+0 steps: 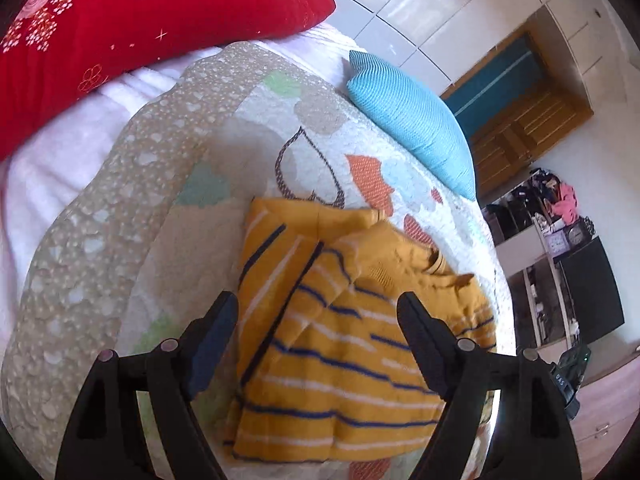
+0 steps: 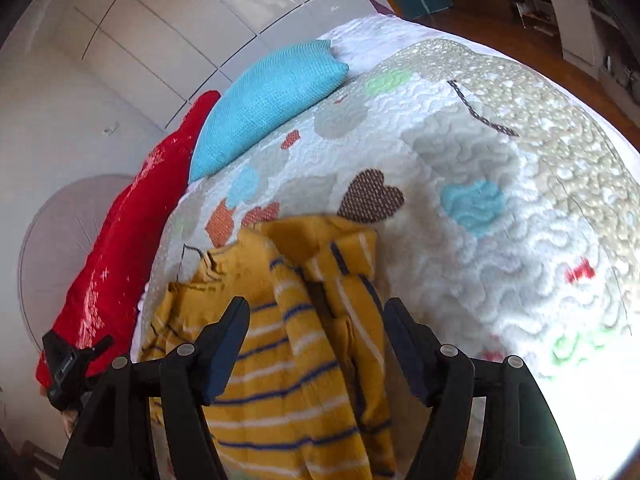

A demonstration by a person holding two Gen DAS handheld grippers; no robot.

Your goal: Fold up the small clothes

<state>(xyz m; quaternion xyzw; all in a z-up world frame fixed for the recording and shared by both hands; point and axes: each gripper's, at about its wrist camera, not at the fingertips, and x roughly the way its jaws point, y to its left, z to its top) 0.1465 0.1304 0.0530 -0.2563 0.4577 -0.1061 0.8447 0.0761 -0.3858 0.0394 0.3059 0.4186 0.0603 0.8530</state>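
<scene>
A small mustard-yellow sweater [image 1: 340, 332] with navy and white stripes lies partly folded on the quilted bed cover [image 1: 120, 220], its sleeves laid over the body. My left gripper [image 1: 318, 308] is open above the sweater's striped body, holding nothing. In the right wrist view the same sweater [image 2: 288, 380] lies bunched under my right gripper [image 2: 316, 312], which is open and empty, with a folded sleeve between its fingers' span. The other gripper [image 2: 68, 364] shows at the far left edge there.
A red embroidered pillow [image 1: 120, 20] and a turquoise cushion [image 1: 412, 120] lie at the head of the bed. The patterned quilt [image 2: 500, 200] stretches to the right. A wooden cabinet [image 1: 520, 120] and cluttered shelves [image 1: 560, 260] stand beyond the bed edge.
</scene>
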